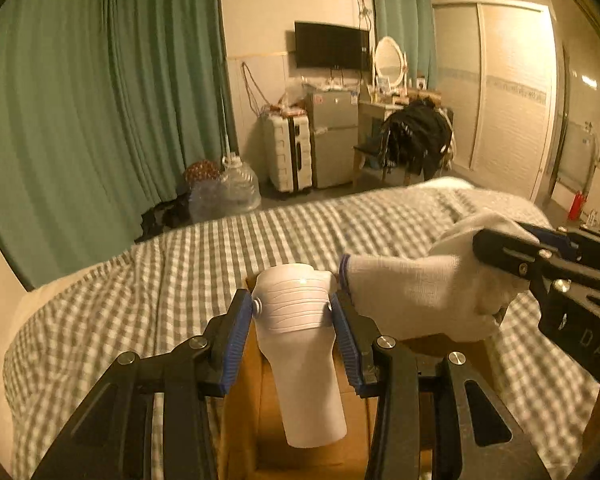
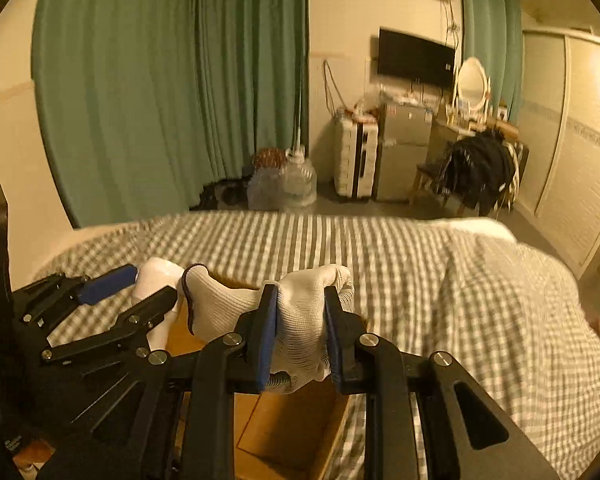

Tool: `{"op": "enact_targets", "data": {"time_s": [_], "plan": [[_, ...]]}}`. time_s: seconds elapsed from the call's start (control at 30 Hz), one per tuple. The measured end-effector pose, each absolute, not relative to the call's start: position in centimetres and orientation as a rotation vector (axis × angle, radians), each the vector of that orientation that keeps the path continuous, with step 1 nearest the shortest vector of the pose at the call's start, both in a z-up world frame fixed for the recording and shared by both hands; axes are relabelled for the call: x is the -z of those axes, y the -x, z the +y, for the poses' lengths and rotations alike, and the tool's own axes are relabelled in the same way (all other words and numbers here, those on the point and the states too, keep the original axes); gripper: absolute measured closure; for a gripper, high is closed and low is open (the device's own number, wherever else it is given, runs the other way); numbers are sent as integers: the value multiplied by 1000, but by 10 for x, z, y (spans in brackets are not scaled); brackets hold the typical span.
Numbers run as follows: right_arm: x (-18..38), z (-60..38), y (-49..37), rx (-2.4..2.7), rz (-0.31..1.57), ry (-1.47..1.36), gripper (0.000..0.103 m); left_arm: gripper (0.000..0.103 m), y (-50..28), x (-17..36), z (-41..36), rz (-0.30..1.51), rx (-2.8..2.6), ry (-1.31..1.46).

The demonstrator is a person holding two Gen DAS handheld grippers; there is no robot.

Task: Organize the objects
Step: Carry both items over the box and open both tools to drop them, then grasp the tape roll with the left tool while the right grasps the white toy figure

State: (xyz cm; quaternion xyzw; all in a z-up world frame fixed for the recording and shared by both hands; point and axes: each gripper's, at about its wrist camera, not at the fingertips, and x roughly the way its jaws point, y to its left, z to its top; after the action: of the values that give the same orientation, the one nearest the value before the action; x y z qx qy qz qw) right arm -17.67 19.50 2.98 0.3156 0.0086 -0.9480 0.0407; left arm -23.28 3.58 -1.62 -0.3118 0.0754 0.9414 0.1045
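In the left wrist view my left gripper (image 1: 292,308) is shut on a white ribbed plastic bottle (image 1: 308,380), its blue pads pressing on both sides. The bottle hangs over an open cardboard box (image 1: 260,412) that sits on the bed. To the right, my right gripper (image 1: 488,280) is shut on a white knitted glove (image 1: 412,296), also above the box. The right wrist view shows the glove (image 2: 300,328) bunched between the right gripper (image 2: 300,300) pads over the box (image 2: 284,432). At its left, the left gripper (image 2: 150,282) holds the bottle (image 2: 156,272).
The box rests on a bed with a grey checked cover (image 1: 228,256). Beyond the bed are green curtains (image 1: 100,120), water jugs (image 1: 236,192), a white suitcase (image 1: 288,156), a small fridge (image 1: 334,136), a chair with black clothes (image 1: 416,136) and a wardrobe (image 1: 512,92).
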Motion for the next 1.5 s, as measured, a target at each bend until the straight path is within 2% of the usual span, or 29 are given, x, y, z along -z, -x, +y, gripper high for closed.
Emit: {"op": "enact_targets", "data": {"time_s": [0.17,0.23,0.53,0.57,0.63,0.67,0.7,0.77,0.87,1.07,1.3,1.5], "plan": [[12,193,195,2850,39,-1069,81,61,252,47,38,240,-2759,989],[20,194,199,2831,38,-1091,81,65,258,54,40,247,-2758,1001],[22,197,204,2809,-30,-1099,76,63,263,56,43,257,-2750,993],[19,198,202,2807,-41,-1085,74,59,260,53,44,259,-2749,989],[9,198,195,2826,-56,-1044,56,50,253,47,45,265,-2753,972],[2,200,190,2843,-62,-1020,44,41,249,43,45,266,-2757,965],[-6,203,184,2862,-69,-988,42,31,245,39,44,268,-2763,956],[-21,206,172,2879,-75,-941,41,18,230,25,37,260,-2790,923],[-45,210,151,2888,-87,-887,30,8,211,4,29,241,-2815,885],[-94,206,96,2898,-40,-777,15,3,168,-42,14,205,-2858,829],[-127,200,38,2911,54,-751,14,1,110,-59,-1,213,-2873,838],[-101,195,3,2882,80,-851,14,1,71,-23,0,284,-2882,918]]}}
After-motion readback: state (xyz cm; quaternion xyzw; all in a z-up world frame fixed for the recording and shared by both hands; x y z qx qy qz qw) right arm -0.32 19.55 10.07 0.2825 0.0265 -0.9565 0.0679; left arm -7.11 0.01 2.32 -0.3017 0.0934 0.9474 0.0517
